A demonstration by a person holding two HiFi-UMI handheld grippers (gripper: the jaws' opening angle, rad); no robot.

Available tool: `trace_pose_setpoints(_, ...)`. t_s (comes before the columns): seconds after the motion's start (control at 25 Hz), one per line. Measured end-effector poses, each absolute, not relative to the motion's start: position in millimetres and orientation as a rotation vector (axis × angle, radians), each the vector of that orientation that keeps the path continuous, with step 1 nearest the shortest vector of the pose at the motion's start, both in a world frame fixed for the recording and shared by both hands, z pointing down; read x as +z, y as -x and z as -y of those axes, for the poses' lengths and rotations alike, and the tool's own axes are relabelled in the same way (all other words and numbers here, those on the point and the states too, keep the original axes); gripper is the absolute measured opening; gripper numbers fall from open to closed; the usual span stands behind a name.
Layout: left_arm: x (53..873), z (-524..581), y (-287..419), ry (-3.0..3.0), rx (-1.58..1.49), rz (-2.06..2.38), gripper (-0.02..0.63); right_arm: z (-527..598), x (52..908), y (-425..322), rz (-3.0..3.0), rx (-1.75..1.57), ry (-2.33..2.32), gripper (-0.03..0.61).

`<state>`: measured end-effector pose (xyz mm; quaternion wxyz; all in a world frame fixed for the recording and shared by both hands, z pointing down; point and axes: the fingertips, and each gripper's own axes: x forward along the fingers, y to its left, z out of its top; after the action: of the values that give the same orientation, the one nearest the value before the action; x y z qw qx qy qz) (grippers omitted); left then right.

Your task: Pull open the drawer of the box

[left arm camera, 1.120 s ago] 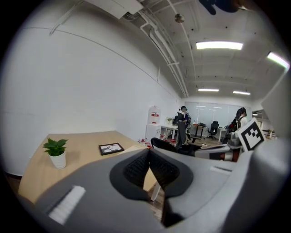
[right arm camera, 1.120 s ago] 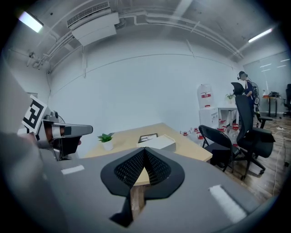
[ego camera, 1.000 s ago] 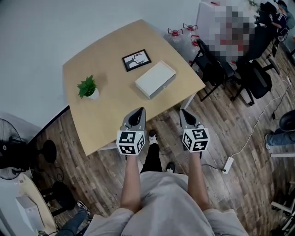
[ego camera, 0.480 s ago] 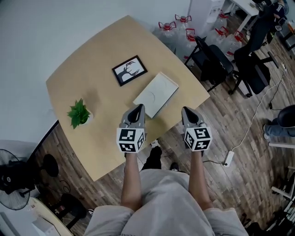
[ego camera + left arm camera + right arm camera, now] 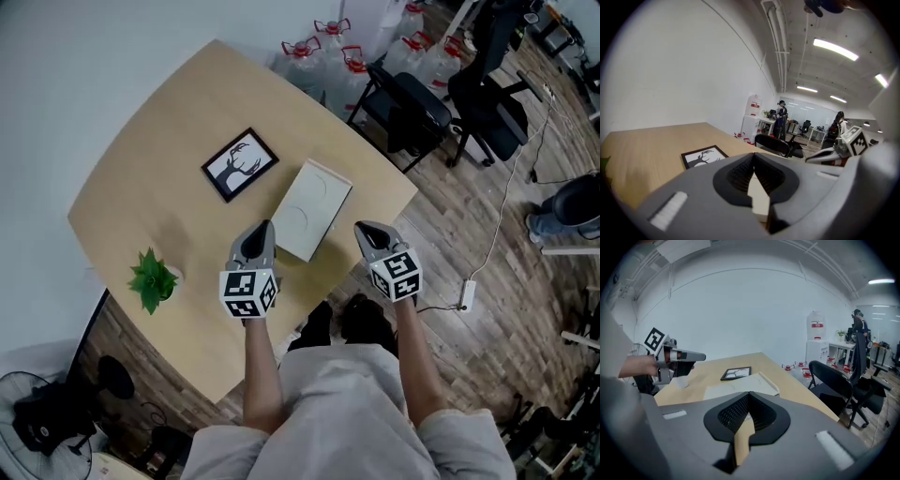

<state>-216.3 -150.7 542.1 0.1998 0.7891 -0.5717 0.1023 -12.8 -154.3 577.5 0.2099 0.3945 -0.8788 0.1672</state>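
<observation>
Standing at the near edge of the table (image 5: 159, 159), the person holds out both grippers. A small plant (image 5: 150, 277) sits at the left. The left gripper (image 5: 261, 228), its fingers pressed together on nothing, hovers just beside the near left corner of the white box (image 5: 314, 202). A framed black antler print (image 5: 239, 164) lies farther off. The box lies flat by the table's right edge. The right gripper (image 5: 364, 228), fingers likewise together and empty, is clear of it. The cooler (image 5: 816, 329) bears a red label too small to read.
</observation>
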Motion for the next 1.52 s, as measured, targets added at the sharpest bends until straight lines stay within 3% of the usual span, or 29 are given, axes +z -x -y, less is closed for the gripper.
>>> trace_pose_setpoints(0.6,630,144,158,-2.338,0.573,1.310,0.054,139,679,23,2.348,0.442,-0.770,0.003)
trace_pose_setpoints(1.16,653,135,133,-2.393,0.746,1.179,0.054,149,706,42,2.326,0.405,-0.597,0.068)
trace_pose_setpoints(1.52,655,135,133,-2.384,0.744,1.161,0.054,154,713,48,2.322,0.360,-0.568,0.078)
